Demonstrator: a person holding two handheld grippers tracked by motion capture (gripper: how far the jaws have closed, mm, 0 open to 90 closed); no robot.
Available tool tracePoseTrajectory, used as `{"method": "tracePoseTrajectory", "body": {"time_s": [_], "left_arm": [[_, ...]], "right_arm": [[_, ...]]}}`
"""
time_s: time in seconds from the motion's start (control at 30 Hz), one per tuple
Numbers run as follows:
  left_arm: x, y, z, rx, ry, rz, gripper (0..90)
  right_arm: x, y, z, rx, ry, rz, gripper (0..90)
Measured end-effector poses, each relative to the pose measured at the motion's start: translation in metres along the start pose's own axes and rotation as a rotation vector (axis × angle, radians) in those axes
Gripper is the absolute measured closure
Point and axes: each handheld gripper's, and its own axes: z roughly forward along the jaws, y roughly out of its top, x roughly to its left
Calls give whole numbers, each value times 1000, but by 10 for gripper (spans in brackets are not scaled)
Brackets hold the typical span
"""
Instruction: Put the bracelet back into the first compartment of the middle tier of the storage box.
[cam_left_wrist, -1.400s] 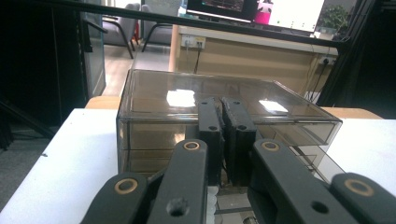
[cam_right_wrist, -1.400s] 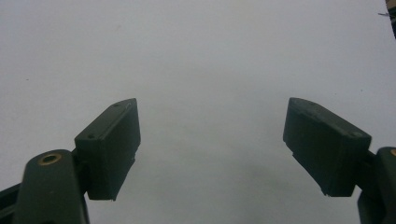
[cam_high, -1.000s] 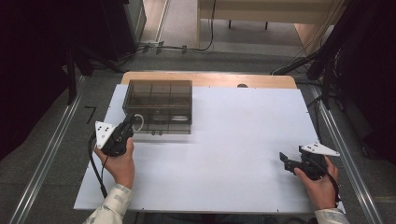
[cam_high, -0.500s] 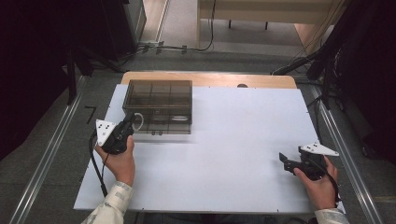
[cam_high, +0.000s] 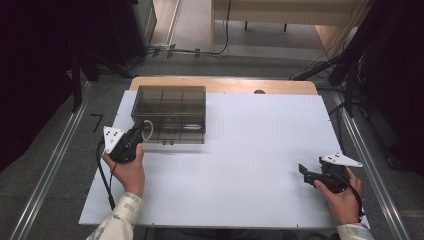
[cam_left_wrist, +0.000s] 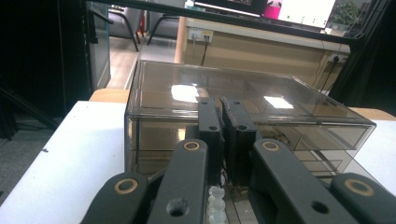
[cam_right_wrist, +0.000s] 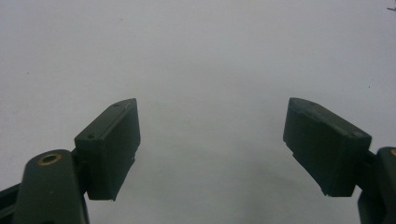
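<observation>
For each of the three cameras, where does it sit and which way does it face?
High view: above the near edge, looking down on the white table; both forearms and tools show.
Left gripper view: on the left tool, jaws together, facing the smoky plastic box.
Right gripper view: on the right tool, jaws apart over the table.
High and left gripper views share the box.

smoked clear box (cam_high: 170, 114) blocking the table's (cam_high: 260, 150) far-left corner, open white surface right of it

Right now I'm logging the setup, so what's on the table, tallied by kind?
Smoky clear compartment box: 1
Handheld grippers: 2, the left gripper shut at the box's front, the right gripper open over the white table
Total: 3
</observation>
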Motion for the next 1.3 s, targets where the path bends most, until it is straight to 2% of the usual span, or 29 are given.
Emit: {"method": "tracePoseTrajectory", "body": {"time_s": [0.5,0.67,0.83,1.17,1.3], "left_arm": [[2,-4,6,33,18,11,875],[2,-6,9,44,35,14,701],[1,-6,9,46,49,20,602],[1,-6,7,45,59,28,548],[0,-7,7,58,57,32,495]], "right_arm": [[0,0,0,3,0,-1,174],[0,0,0,3,1,0,174],[0,0,0,4,2,-2,174],[0,0,0,2,5,-2,174],[1,0,0,2,7,-4,174]]}}
